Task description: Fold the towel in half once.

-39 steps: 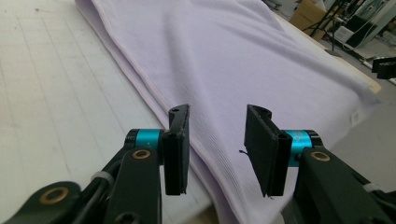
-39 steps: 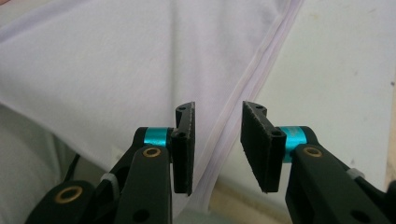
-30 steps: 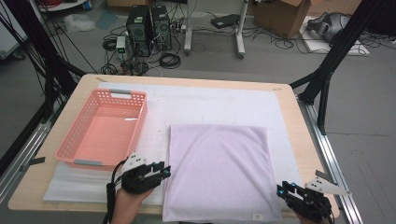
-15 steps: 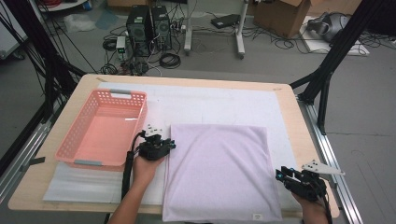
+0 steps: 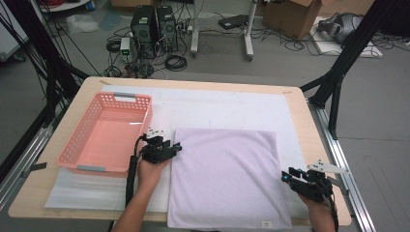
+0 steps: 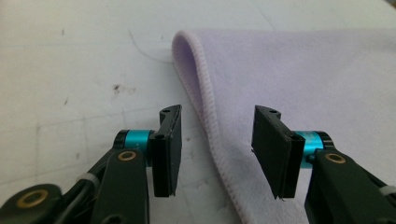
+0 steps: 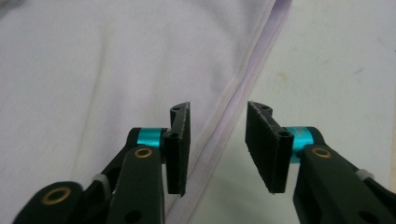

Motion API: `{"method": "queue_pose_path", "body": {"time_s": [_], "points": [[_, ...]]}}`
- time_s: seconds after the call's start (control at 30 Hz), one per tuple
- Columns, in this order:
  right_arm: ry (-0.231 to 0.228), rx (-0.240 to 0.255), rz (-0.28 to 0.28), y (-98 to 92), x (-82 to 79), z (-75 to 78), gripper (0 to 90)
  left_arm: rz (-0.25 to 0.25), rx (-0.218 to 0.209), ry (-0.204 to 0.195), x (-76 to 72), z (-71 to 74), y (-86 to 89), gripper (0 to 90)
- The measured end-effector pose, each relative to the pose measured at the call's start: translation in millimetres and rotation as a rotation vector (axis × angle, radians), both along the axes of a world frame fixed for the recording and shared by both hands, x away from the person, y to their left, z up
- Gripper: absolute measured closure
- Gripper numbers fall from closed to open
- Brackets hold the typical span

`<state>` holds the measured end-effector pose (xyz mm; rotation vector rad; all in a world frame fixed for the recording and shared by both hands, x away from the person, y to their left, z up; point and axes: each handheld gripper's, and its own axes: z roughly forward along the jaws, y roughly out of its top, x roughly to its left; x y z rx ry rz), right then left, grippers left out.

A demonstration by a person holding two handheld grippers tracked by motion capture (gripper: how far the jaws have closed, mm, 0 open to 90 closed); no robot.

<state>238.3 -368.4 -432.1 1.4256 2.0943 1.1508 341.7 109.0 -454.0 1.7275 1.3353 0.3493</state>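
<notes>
A folded lavender towel (image 5: pixel 227 176) lies flat on the white mat (image 5: pixel 222 104). My left gripper (image 5: pixel 177 147) is at the towel's left edge near its far corner. In the left gripper view its jaws (image 6: pixel 217 149) stand open astride the towel's rounded hem (image 6: pixel 205 107); they have just been opening, and the pads do not press on the cloth. My right gripper (image 5: pixel 285 177) is at the towel's right edge, toward the near corner. In the right gripper view it (image 7: pixel 218 140) is open with the stitched hem (image 7: pixel 233 93) running between the jaws, which have just been opening.
A pink plastic basket (image 5: pixel 109 135) with nothing in it stands left of the towel, close beside my left hand. The wooden table's right edge (image 5: pixel 321 145) runs just past my right gripper. Black frame legs stand off both sides of the table.
My left hand has slid away from me along the towel's left edge, from the table's near side to the far corner. The right gripper has shifted slightly inward toward the towel's edge.
</notes>
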Motion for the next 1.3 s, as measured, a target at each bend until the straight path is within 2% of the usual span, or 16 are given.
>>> {"method": "queue_pose_path", "body": {"time_s": [0.13, 0.23, 0.4, 0.47, 0.53, 0.63, 0.67, 0.7, 0.73, 0.8, 0.93, 1.0, 1.03, 1.1, 1.2, 1.3], "points": [[-0.014, -0.009, -0.037, 1.0, 26.4, 1.7, 46.3, -0.043, 0.038, 0.013, 11.4, 6.2, -7.5, 45.8], [0.014, -0.015, -0.067, 4.1, 55.2, -3.1, 45.1, -0.031, 0.060, 0.027, 21.0, 5.5, -9.9, 42.0], [0.043, -0.048, -0.082, 12.9, 88.5, -11.8, 46.5, -0.044, 0.075, 0.004, 28.7, 3.9, -15.4, 45.6], [0.056, -0.051, -0.097, 14.6, 99.2, -13.7, 47.9, -0.041, 0.093, -0.012, 28.2, 3.1, -18.1, 48.4], [0.061, -0.050, -0.103, 17.1, 108.1, -14.4, 51.8, -0.049, 0.138, -0.032, 26.9, 2.5, -20.9, 52.4], [0.049, -0.095, -0.091, 20.7, 111.9, -14.3, 65.8, -0.048, 0.142, -0.039, 26.9, 2.2, -19.0, 62.1], [0.055, -0.073, -0.082, 19.4, 112.0, -14.3, 77.3, -0.059, 0.135, -0.038, 26.9, 2.1, -18.4, 67.4], [0.066, -0.046, -0.063, 19.1, 112.0, -14.5, 82.5, -0.090, 0.119, -0.038, 26.8, 1.6, -18.8, 74.9], [0.062, -0.058, -0.062, 21.0, 111.4, -14.4, 84.1, -0.104, 0.139, -0.047, 25.6, 1.9, -21.3, 82.8], [0.049, -0.096, -0.050, 25.1, 110.4, -13.4, 85.2, -0.100, 0.157, -0.057, 24.0, 2.1, -24.4, 83.7], [0.070, -0.021, -0.061, 18.5, 111.5, -15.0, 86.4, -0.050, 0.102, -0.021, 24.5, 2.1, -23.7, 84.8], [0.062, -0.026, -0.059, 18.6, 111.4, -14.8, 86.7, -0.027, 0.069, -0.012, 25.7, 2.8, -23.7, 85.4], [0.051, -0.036, -0.058, 19.6, 111.2, -14.2, 86.8, -0.012, 0.044, -0.021, 26.6, 4.0, -23.9, 85.5], [0.022, -0.038, -0.060, 19.7, 110.9, -11.8, 86.9, -0.001, 0.033, -0.039, 27.9, 7.1, -24.9, 85.7], [0.013, 0.033, -0.084, 13.1, 113.6, -9.6, 87.0, -0.011, 0.065, -0.058, 33.1, 15.5, -29.4, 85.7], [0.011, 0.053, -0.093, 9.5, 118.5, -6.8, 87.1, -0.006, 0.056, -0.086, 39.3, 25.2, -31.4, 85.7]]}}
